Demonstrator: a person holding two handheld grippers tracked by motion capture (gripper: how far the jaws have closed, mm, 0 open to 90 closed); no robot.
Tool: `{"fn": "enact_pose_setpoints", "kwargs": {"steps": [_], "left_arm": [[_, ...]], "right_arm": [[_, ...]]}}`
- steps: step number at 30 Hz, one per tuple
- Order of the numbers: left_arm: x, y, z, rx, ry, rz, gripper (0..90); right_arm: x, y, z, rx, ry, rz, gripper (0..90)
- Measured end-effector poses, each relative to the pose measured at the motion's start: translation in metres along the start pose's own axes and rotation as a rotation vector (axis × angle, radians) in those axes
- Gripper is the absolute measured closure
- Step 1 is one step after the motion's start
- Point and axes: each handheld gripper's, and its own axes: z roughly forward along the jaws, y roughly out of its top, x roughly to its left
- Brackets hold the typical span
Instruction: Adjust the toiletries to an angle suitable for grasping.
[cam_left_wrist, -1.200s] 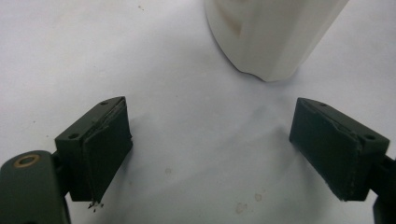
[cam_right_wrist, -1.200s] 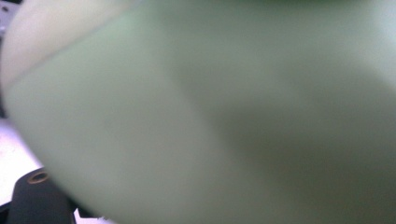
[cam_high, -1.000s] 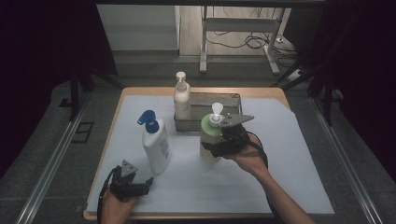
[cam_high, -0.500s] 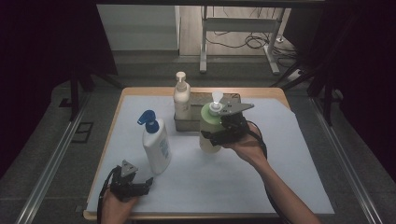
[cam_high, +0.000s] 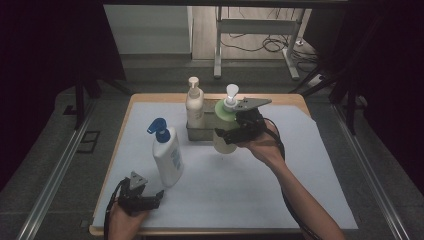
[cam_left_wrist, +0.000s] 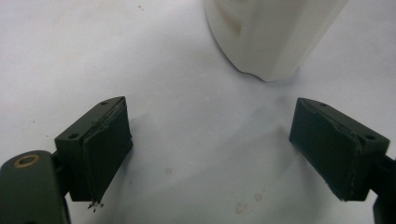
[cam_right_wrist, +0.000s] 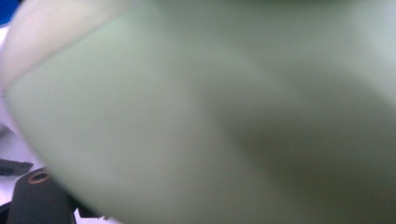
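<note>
A green-topped pump bottle (cam_high: 223, 111) hangs tilted above the white sheet, just in front of a metal tray (cam_high: 200, 134). My right gripper (cam_high: 227, 135) is shut on its body from the right side. In the right gripper view the bottle's green wall (cam_right_wrist: 210, 112) sits blurred and very close. My left gripper (cam_high: 155, 197) rests at the front left of the table, open with nothing between its jaws (cam_left_wrist: 210, 149). Just beyond it stands a white bottle with a blue pump (cam_high: 167, 157), whose base (cam_left_wrist: 271, 32) lies ahead of the open jaws, apart from them.
A cream pump bottle (cam_high: 194, 107) stands upright in the left part of the metal tray. A white sheet (cam_high: 300, 190) covers the wooden table. Dark floor and rails flank the table; a desk frame and cables lie behind.
My right gripper has carried the green bottle upward and toward the back, closer to the metal tray. The left gripper has stayed put.
</note>
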Motion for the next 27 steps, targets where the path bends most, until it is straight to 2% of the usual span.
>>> {"fn": "enact_pose_setpoints", "kwargs": {"steps": [11, 27], "left_arm": [[0.0, 0.0, 0.0, 0.0, 0.0, 0.0, 12.5], [0.0, 0.0, 0.0, 0.003, -0.001, 0.0, 12.6]], "right_arm": [[-0.012, 0.011, 0.009, 0.001, -0.034, -0.002, 12.8], [-0.031, 0.016, 0.025, -0.001, -0.082, 0.04, 12.9]]}}
